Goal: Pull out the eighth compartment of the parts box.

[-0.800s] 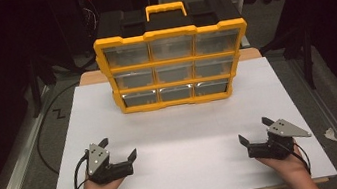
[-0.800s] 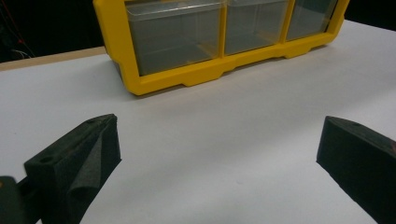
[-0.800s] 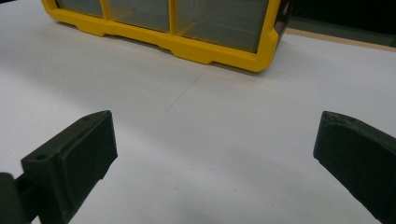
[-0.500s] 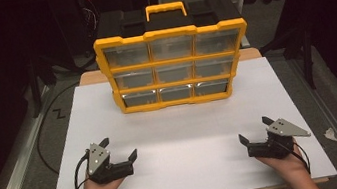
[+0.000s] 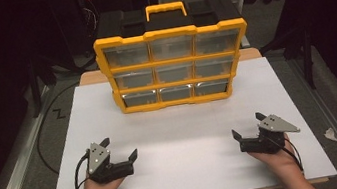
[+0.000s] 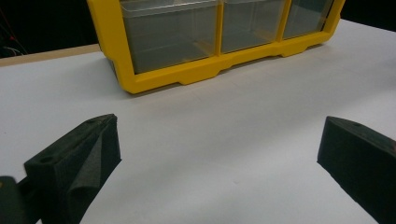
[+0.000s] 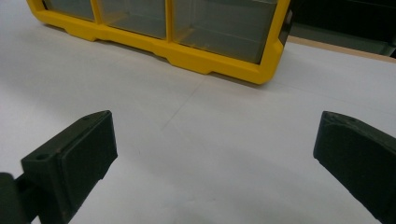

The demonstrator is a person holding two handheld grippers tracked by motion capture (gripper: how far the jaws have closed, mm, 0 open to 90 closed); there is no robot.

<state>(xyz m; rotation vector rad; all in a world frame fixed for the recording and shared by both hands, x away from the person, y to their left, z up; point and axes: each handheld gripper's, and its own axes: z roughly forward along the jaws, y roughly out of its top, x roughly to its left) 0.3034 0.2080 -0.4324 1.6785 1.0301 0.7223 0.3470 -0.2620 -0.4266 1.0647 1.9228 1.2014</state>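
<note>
The organiser case (image 5: 174, 68) has a bright yellow frame, a yellow handle (image 5: 164, 10) and a black top. Its 9 drawers (image 5: 170, 47) are clear, greyish plastic in 3 rows of 3. The board (image 5: 183, 138) under it is plain white, with pale wood edging at the back. The left gripper (image 5: 119, 150) and right gripper (image 5: 247, 125) are matt black, each topped by a grey plate. Their cables are black. The floor is dark grey.

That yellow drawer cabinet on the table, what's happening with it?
Nothing is touching it yet. The yellow drawer cabinet stands upright at the far side of the white board, its nine clear drawers shut. A person rests the left gripper and right gripper on the near edge, both open and empty, jaws pointing toward the cabinet.
</note>
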